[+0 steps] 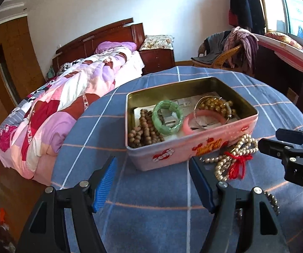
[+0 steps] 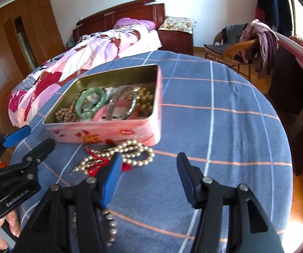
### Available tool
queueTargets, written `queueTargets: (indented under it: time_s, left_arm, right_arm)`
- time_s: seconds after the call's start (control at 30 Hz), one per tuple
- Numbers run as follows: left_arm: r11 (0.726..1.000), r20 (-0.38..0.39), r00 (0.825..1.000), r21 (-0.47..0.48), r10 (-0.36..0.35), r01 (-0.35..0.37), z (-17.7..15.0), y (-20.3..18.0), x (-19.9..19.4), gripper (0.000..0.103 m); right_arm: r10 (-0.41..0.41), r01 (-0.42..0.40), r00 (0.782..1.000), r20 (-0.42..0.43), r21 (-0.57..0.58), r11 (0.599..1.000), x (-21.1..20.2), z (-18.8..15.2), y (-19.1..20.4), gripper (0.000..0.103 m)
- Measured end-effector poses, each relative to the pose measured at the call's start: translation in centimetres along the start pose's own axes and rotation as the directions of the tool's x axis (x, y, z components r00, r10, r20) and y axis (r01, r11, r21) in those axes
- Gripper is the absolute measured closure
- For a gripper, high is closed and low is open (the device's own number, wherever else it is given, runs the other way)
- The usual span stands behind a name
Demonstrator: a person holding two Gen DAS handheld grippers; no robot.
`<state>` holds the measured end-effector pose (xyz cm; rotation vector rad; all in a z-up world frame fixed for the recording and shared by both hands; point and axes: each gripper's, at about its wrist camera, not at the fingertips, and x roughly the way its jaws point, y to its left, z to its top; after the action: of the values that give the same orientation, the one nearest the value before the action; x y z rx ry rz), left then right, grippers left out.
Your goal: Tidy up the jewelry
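Pink tin (image 1: 185, 147) part-filled on the blue checked table (image 1: 151, 210); one pearl strand (image 1: 233, 158) not yet in.
Left wrist view: tin holds brown beads (image 1: 143, 130), green bangle (image 1: 167, 116), pink bangle (image 1: 204, 122) and gold beads (image 1: 214, 104). Left tongs (image 1: 152, 186) gape wide and empty, aimed at the tin's near wall, touching nothing. Pearl strand with red tassel lies on the table, touching the tin's front. Right wrist view: right tongs (image 2: 149, 180) about half open, empty; the left pad overlaps the strand in view, contact uncertain. Darker beads (image 2: 110, 227) lie nearer the camera. Judged step: fetching the loose strand. Next move calls for shifting the right tongs left to straddle it, then closing.
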<state>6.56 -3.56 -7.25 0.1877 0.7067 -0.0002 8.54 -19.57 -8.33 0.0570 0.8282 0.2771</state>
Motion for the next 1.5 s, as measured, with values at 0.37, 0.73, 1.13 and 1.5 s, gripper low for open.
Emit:
queueTargets:
  time_s: [0.37,0.73,1.13,1.5]
  left_arm:
    - [0.996,-0.045,0.999,-0.085,0.020,-0.024,-1.2,1.7,0.5,0.033]
    - [0.995,-0.049,0.999,-0.105,-0.004,-0.001,-1.5,1.8,0.4,0.033]
    - [0.994,-0.052,0.998,-0.106,-0.018,0.012,-1.5,1.9,0.3,0.033]
    - [0.992,-0.070,0.998,-0.124,-0.002,-0.007,-1.6,2.4,0.6,0.033]
  right_arm:
    - [0.043,-0.051,0.997,-0.065,-0.114,0.992,1.4,-0.5,3.4,0.050]
    - [0.077,-0.089,0.990,-0.122,-0.099,0.991,2.6,-0.7,3.6,0.093]
    - [0.008,-0.012,0.999,-0.042,-0.088,0.996,-0.9,-0.8,2.1,0.098]
    - [0.064,-0.077,0.993,-0.094,-0.142,0.987,1.9,-0.4,4.3,0.070]
